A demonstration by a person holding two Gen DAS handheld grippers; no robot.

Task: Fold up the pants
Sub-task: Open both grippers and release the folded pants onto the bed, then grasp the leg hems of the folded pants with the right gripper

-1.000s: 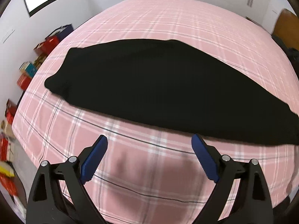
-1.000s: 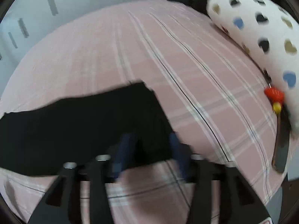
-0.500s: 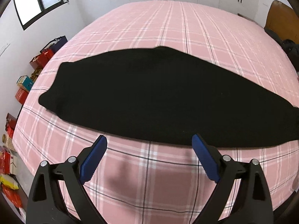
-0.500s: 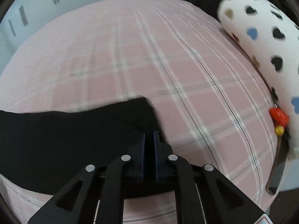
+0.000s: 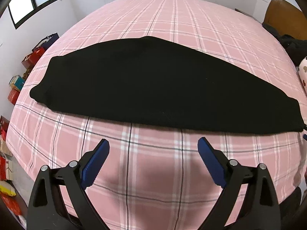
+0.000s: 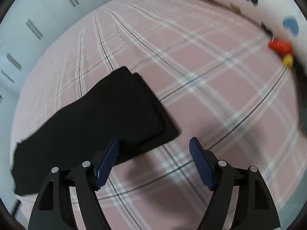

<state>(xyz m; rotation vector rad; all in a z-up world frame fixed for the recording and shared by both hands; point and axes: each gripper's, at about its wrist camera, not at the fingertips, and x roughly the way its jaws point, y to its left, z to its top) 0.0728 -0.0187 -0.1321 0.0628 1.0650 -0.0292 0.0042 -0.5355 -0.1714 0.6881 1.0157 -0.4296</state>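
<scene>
Black fabric pants lie flat mid-frame on the pink plaid bed; left gripper wide, right gripper opening, both empty.

The pillow is smearing with blur at upper right, its top cut off; the pants are running behind the left finger.

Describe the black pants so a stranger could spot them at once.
Start with the pink plaid bedspread that fills the view. The black pants lie flat across its middle as one long dark band, the only plain black thing on the checked pink cloth.
</scene>
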